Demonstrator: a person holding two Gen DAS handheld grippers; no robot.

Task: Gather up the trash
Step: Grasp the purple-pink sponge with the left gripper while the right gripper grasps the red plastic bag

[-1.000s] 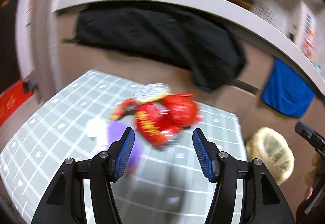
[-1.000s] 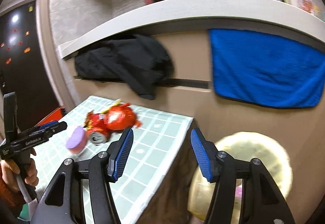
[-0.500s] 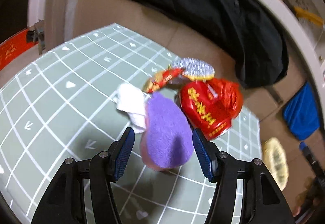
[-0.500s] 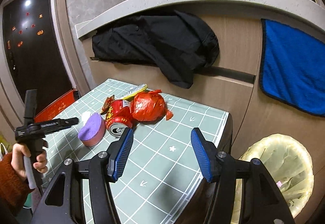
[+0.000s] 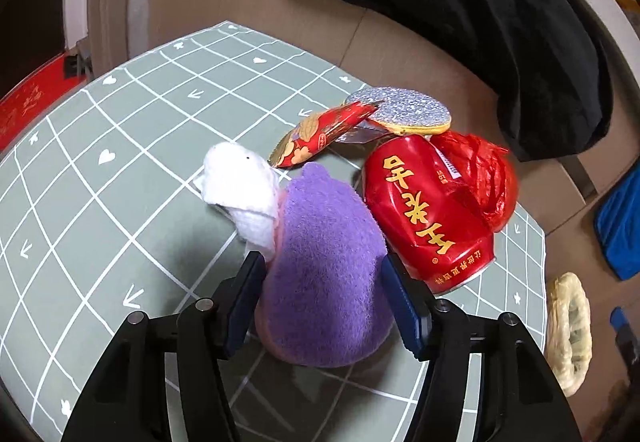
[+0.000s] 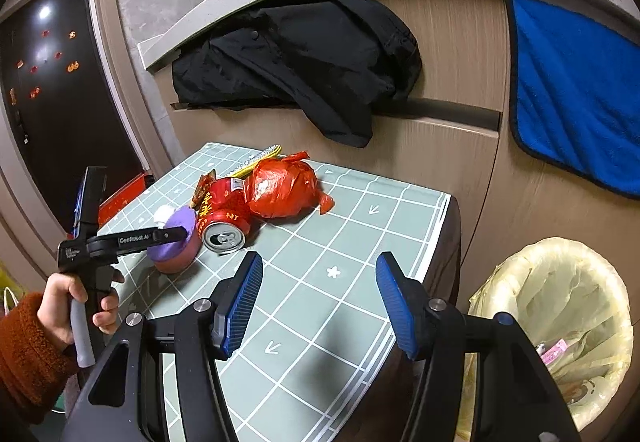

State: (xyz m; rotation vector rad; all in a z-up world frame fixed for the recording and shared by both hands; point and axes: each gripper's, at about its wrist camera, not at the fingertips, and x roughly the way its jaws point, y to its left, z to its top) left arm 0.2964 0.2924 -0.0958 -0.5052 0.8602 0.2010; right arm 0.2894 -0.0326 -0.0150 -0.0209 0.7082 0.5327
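Green gridded counter (image 6: 360, 226), lined bin (image 6: 552, 322) off its right edge. Trash clustered at the counter's far-left: purple sponge (image 5: 328, 266) sat squarely between the left gripper (image 5: 324, 298) fingers, spread wide, not yet pinching, its long axis running away from them. Right gripper (image 6: 320, 298) hung wide, empty, farther off.

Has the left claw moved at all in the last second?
Yes. The left claw has come down toward the table and now straddles the purple sponge.
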